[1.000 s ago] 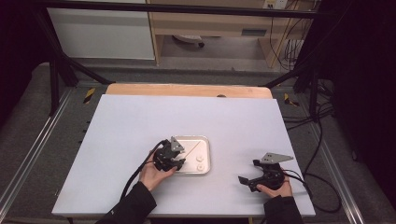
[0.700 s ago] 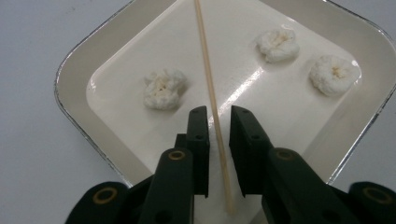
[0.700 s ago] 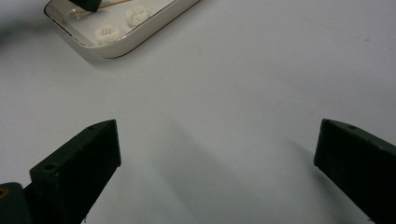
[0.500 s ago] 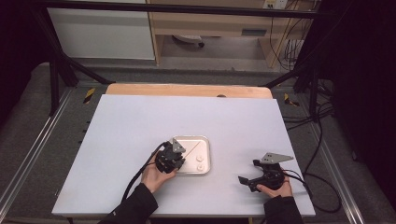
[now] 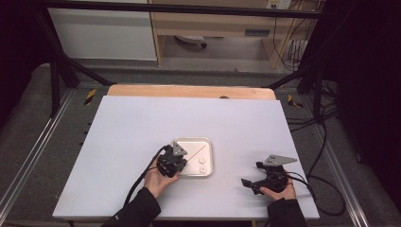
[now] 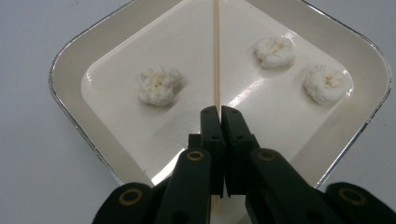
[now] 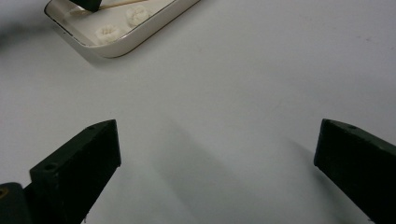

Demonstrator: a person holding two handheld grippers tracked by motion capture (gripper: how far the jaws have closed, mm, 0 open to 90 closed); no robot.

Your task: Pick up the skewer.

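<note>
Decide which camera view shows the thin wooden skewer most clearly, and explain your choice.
The left gripper view: the skewer runs straight up from the closed left gripper, across the white tray. The high view gives a faint line; the right gripper view shows a short stretch at its top edge.

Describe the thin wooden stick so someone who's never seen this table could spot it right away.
On the white table, find the shallow cream tray in front of the person's left hand. The wooden skewer lies straight across its floor, its near end pinched in the left gripper. It is the one long, thin, tan thing there; its neighbours are three round white lumps.
</note>
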